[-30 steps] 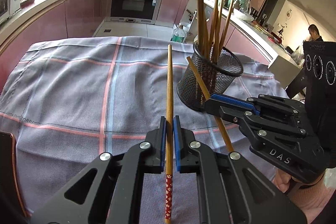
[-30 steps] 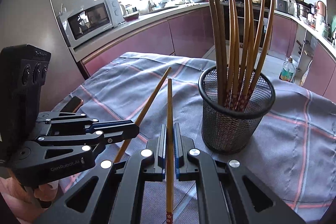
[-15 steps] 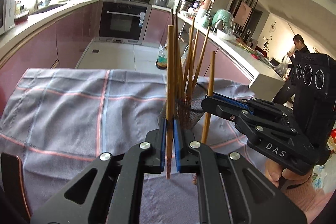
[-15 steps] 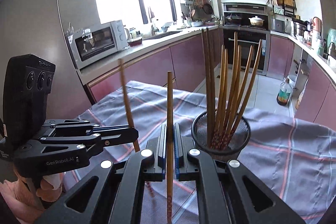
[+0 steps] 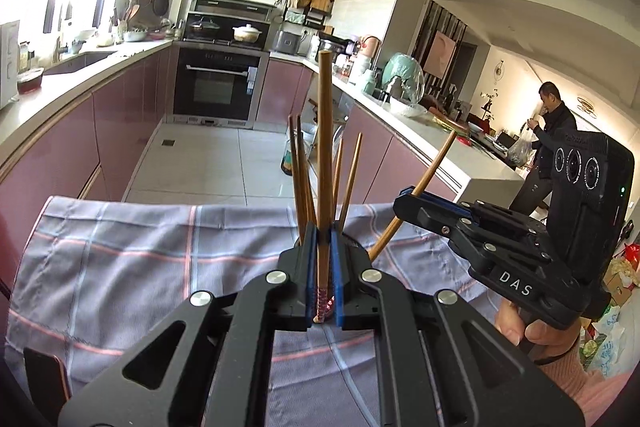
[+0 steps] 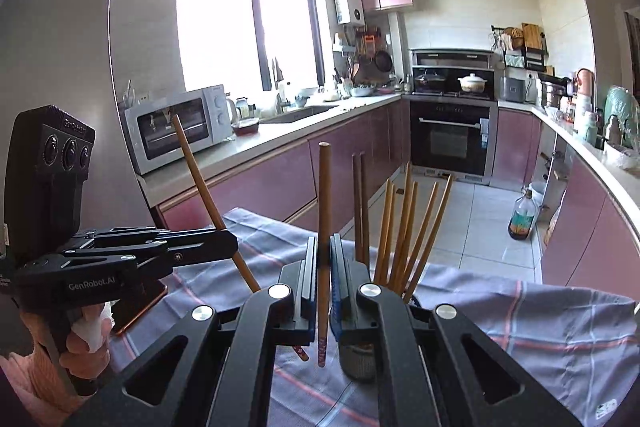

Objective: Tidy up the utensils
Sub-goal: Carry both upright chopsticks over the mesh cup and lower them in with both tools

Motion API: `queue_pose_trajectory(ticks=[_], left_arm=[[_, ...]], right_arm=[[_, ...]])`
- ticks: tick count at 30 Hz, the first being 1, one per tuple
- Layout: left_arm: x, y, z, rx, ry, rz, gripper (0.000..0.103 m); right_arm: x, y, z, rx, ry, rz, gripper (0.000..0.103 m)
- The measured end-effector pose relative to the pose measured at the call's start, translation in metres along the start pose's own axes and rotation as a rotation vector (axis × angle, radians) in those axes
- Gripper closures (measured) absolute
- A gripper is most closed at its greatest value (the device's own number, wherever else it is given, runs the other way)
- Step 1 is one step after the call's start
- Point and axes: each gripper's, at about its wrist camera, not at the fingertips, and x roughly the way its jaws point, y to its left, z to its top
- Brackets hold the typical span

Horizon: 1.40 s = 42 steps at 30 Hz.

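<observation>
Chopsticks (image 5: 324, 163) (image 6: 324, 227) stand clamped in left tool (image 5: 325, 279) and right tool (image 6: 324, 283).

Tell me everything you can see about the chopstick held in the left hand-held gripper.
The brown wooden chopstick is long, slim and plain along most of its length, with a red floral-patterned end at the bottom. It stands nearly upright in the left wrist view, clamped between the blue pads of the left hand-held gripper, just above that patterned end. It hangs clear of the grey checked cloth. From the right wrist view it leans, its plain tip up toward the microwave. Nothing else visibly touches it.
</observation>
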Motion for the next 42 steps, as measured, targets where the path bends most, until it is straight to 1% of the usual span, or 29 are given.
queue_pose_trajectory(ticks=[6,11,16,20,26,32,42], left_arm=[[-0.009,-0.015,0.021,0.024,-0.039,-0.003,0.096],[-0.006,-0.024,0.035,0.031,-0.059,-0.004,0.096],[0.014,-0.027,0.044,0.029,-0.039,0.004,0.096],[0.026,-0.025,0.040,0.030,-0.016,0.011,0.096],[0.038,-0.020,0.042,0.029,0.008,0.024,0.096],[0.051,-0.020,0.042,0.034,0.039,0.043,0.096],[0.067,-0.020,0.033,0.050,0.086,0.047,0.096]], right_arm=[[-0.012,-0.005,0.015,-0.008,-0.048,-0.023,0.098],[-0.014,-0.010,0.025,-0.011,-0.068,-0.044,0.098],[-0.011,-0.017,0.031,-0.005,-0.078,-0.067,0.098],[-0.007,-0.025,0.033,0.011,-0.085,-0.080,0.098],[-0.003,-0.030,0.036,0.025,-0.097,-0.094,0.098],[0.008,-0.029,0.037,0.022,-0.086,-0.103,0.098],[0.025,-0.030,0.019,0.025,-0.008,-0.104,0.098]])
